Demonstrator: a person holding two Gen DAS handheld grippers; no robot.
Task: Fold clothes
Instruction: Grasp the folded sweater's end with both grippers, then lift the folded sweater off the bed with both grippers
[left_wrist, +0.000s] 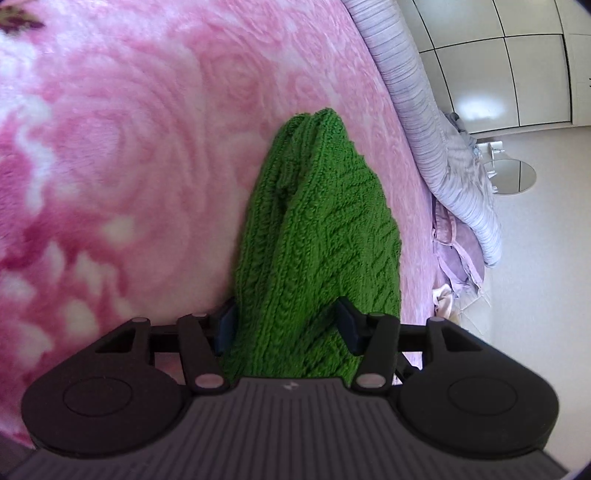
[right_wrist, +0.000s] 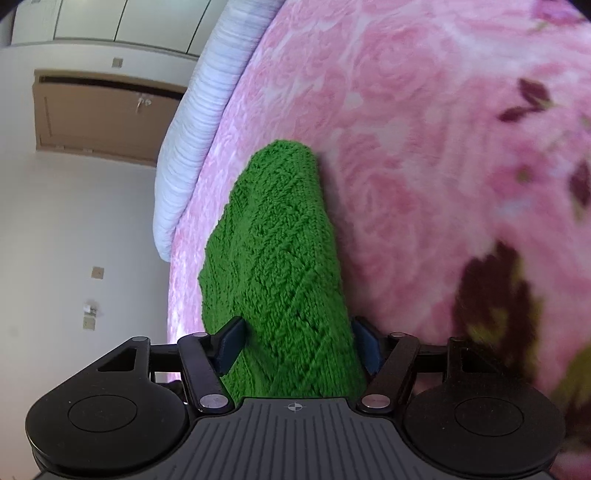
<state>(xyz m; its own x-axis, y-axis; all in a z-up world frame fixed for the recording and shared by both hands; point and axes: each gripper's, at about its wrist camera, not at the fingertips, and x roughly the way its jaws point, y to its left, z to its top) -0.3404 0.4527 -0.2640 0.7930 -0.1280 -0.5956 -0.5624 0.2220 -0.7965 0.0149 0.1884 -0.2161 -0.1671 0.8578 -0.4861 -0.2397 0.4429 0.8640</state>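
Both tongs (left_wrist: 286, 328) (right_wrist: 297, 345) clamp green knit (left_wrist: 317, 240) over pink blanket (left_wrist: 129, 147).

Both wrist views close above pink blanket (left_wrist: 129, 166)

Knit garment (left_wrist: 317, 236) over blanket (left_wrist: 129, 147), striped bedding (left_wrist: 436, 140) beyond (bed edge)

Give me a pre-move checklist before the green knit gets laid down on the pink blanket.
1. Left gripper shut on the green cable-knit garment: ok.
2. Right gripper shut on the same garment: ok.
3. Knit gathered between both pairs of jaws, not slipping out: ok.
4. Pink rose-patterned fleece blanket free of other items beneath: ok in what shows.
5. Garment edges aligned: cannot tell.
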